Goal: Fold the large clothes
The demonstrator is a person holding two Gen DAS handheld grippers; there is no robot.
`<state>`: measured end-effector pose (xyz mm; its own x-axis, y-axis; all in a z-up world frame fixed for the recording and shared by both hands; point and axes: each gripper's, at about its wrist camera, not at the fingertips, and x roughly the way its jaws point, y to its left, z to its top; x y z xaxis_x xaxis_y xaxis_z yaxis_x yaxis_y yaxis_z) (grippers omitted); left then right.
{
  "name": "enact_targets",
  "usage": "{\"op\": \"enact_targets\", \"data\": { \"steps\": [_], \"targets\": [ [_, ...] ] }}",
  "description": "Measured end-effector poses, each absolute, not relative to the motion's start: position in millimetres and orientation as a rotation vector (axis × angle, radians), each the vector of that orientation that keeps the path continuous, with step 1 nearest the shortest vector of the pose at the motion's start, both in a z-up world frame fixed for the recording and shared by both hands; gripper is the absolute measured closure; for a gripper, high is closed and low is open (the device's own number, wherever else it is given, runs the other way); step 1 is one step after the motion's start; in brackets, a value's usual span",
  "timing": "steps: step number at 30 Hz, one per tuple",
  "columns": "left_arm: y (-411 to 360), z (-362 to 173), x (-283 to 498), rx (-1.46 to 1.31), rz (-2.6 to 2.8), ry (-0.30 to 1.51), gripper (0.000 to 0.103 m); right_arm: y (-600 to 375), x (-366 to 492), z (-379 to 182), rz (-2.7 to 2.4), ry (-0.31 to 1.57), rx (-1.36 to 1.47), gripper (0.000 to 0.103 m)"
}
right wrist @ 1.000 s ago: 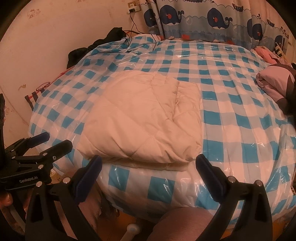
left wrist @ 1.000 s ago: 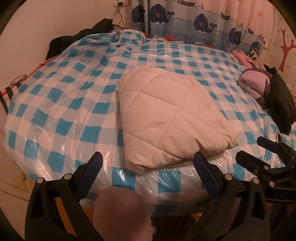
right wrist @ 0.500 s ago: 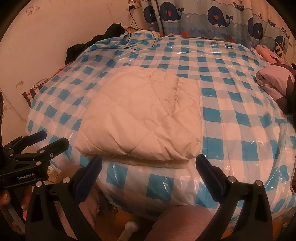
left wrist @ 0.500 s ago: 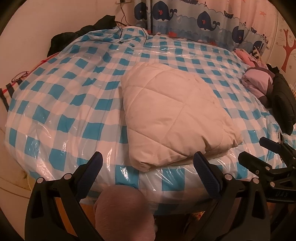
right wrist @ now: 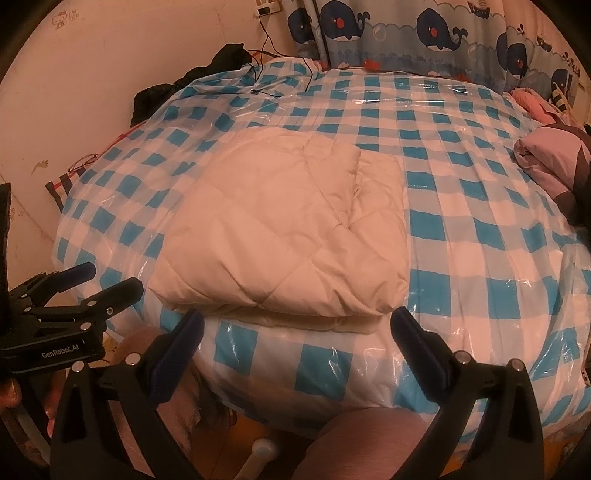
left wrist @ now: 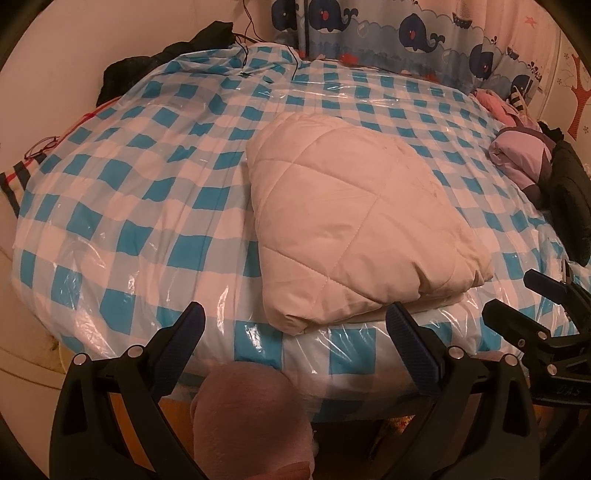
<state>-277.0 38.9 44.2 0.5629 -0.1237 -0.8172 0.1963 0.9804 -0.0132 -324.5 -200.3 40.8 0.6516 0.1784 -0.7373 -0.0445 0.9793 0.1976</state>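
A cream quilted garment [left wrist: 354,221] lies folded into a thick square on the blue-and-white checked bed [left wrist: 147,206], near its front edge; it also shows in the right wrist view [right wrist: 288,236]. My left gripper [left wrist: 295,328] is open and empty, held just off the bed's front edge before the garment. My right gripper [right wrist: 295,328] is open and empty too, just before the garment's near edge. Each gripper shows in the other's view, the right one [left wrist: 532,306] at the right and the left one [right wrist: 77,291] at the left.
The bed is covered with clear plastic. A pile of pink and dark clothes [left wrist: 532,166] lies at the bed's right edge. Dark clothing [right wrist: 207,77] and cables lie at the far left corner. A whale-print curtain [right wrist: 424,33] hangs behind. A wall [right wrist: 92,74] stands left.
Both grippers have drifted slightly; the view has tilted a little down, so the bed sits higher in frame. The garment has not moved.
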Motion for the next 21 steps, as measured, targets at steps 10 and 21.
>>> {"op": "enact_targets", "data": {
  "steps": [10, 21],
  "targets": [
    [40.2, 44.5, -275.9, 0.086, -0.187, 0.953, 0.009, -199.3, -323.8, 41.7, 0.127, 0.855, 0.167, 0.006],
    [40.8, 41.9, -274.8, 0.088, -0.186, 0.969, 0.008, -199.7, -322.2, 35.1, 0.130, 0.871, 0.157, 0.006]
  ]
}}
